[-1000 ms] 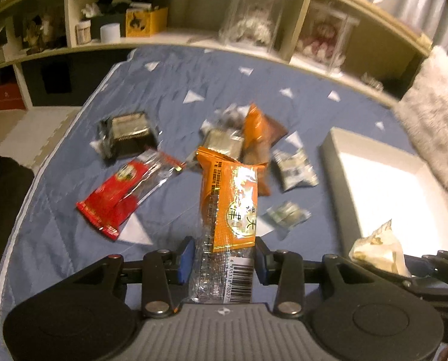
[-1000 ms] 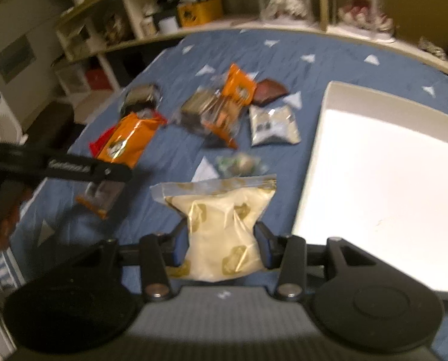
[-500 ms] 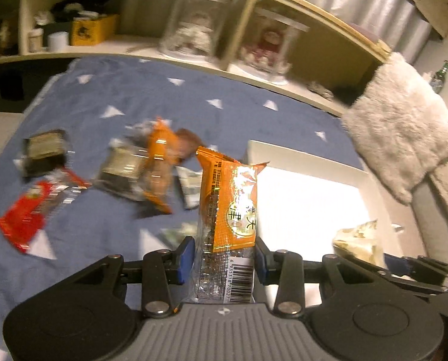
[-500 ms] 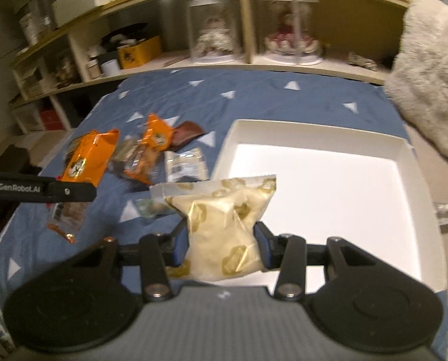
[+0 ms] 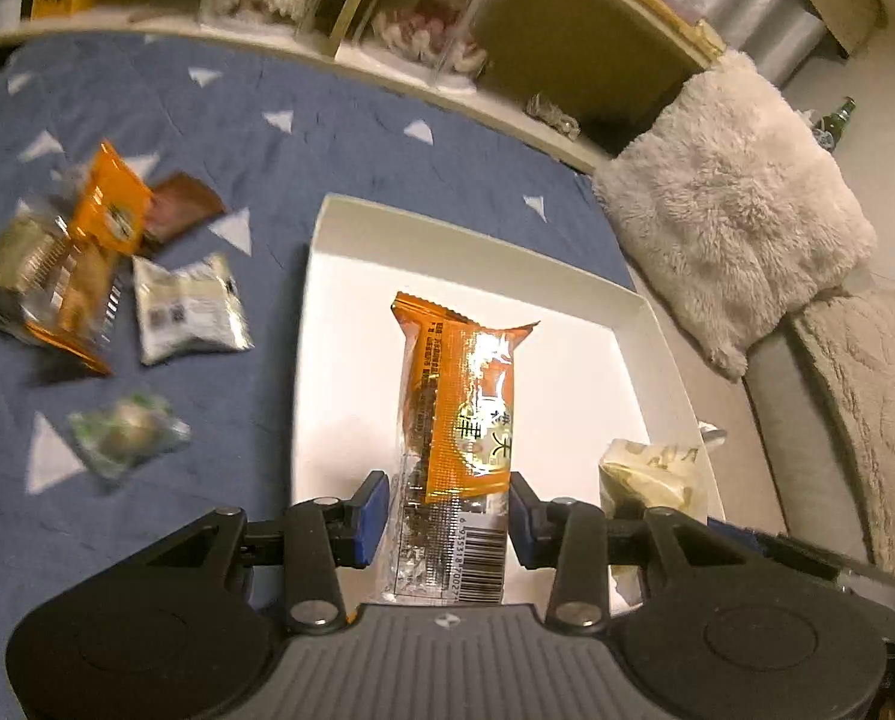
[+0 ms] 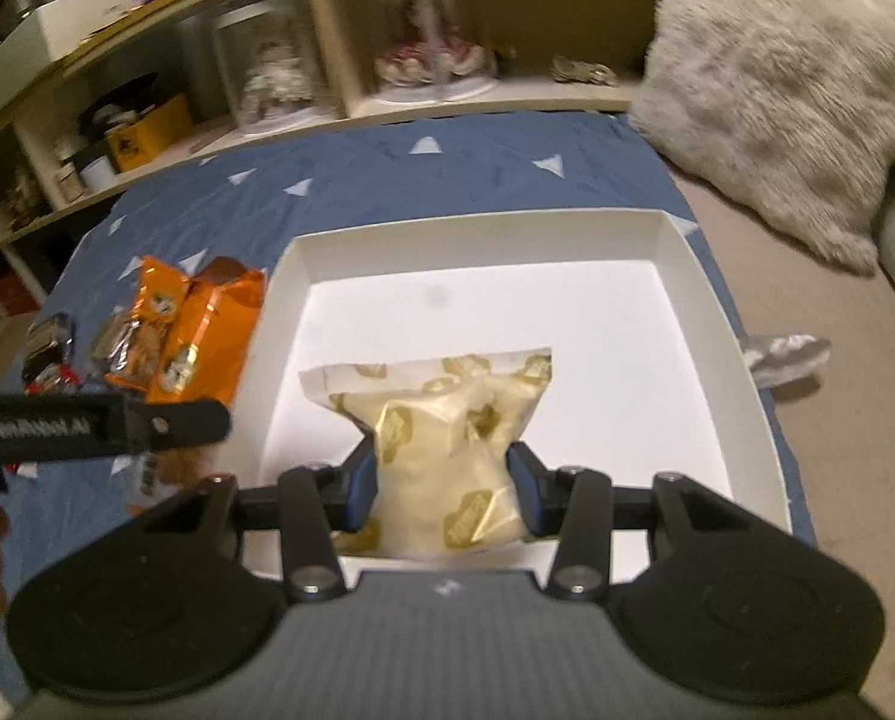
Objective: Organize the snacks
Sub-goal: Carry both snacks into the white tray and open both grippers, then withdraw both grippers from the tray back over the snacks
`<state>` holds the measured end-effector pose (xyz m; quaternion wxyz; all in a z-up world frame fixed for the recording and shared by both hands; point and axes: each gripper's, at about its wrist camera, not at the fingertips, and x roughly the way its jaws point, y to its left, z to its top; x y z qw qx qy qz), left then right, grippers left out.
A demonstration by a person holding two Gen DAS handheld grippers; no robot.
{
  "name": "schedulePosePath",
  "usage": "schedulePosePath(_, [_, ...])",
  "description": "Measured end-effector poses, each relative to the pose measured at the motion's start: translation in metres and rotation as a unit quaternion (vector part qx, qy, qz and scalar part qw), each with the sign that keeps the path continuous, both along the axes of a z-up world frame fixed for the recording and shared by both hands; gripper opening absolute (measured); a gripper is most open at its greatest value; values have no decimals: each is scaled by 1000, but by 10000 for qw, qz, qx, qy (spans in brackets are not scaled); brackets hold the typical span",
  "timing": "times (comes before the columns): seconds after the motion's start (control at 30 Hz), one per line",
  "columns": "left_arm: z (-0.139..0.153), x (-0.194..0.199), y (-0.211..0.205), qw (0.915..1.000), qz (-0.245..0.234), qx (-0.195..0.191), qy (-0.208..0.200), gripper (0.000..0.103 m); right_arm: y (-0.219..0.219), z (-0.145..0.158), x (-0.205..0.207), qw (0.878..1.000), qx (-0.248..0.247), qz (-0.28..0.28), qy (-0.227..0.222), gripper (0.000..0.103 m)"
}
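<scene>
The left gripper is clamped on a long orange snack packet, gripped near its clear barcoded end, and the packet is held out over the white tray. The right gripper is closed on a pale cream pouch printed with gold marks, and that pouch too is carried above the tray's bare white floor. From the left wrist view, the cream pouch is seen at the tray's near right edge, with the right gripper's dark body just beside it. From the right wrist view, the left gripper's black arm is seen crossing at the left, the orange packet beside the tray's left wall.

The tray is set on a blue bedspread dotted with white triangles. To the tray's left, loose snacks are left scattered: a silver-white sachet nearest the tray, a small green-wrapped sweet below it, a brown packet further back, and an orange wrapper on a blurred heap, possibly two or three packets overlapping. A fluffy cream cushion is seen to the tray's right, and a wooden shelf with clear display cases is seen behind the bed.
</scene>
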<state>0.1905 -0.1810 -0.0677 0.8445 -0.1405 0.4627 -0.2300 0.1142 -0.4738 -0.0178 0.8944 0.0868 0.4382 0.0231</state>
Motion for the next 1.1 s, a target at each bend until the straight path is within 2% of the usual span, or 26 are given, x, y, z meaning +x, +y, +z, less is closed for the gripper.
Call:
schedulePosePath(0.1, [-12, 9, -6, 9996, -12, -198, 199, 43, -8, -6, 5, 9998, 38, -127, 123, 52])
schedulePosePath(0.3, [-35, 20, -15, 9984, 82, -302, 473, 43, -17, -26, 24, 9986, 20, -311, 439, 52])
schedulePosePath(0.5, [-44, 31, -20, 9983, 123, -403, 400, 43, -14, -41, 39, 9981, -15, -231, 570, 52])
schedulePosePath(0.67, [-45, 34, -25, 9989, 38, -331, 333, 44, -13, -50, 49, 9981, -41, -202, 587, 52])
schedulePosePath(0.77, [-44, 34, -26, 9990, -31, -302, 320, 49, -15, -56, 55, 9978, -57, -258, 605, 53])
schedulePosePath(0.87, [-38, 30, -28, 9996, -74, -178, 200, 55, -18, -58, 56, 9969, -164, -410, 650, 61])
schedulePosePath(0.9, [-36, 28, -29, 9998, -73, -90, 149, 63, -18, -57, 54, 9968, -195, -439, 644, 65])
schedulePosePath(0.93, [-34, 27, -30, 9999, -63, -12, 81, 66, -20, -56, 53, 9967, -201, -463, 630, 66])
schedulePosePath(1.1, [-29, 22, -29, 9999, -66, 87, 108, 67, -25, -51, 46, 9962, -214, -530, 658, 68])
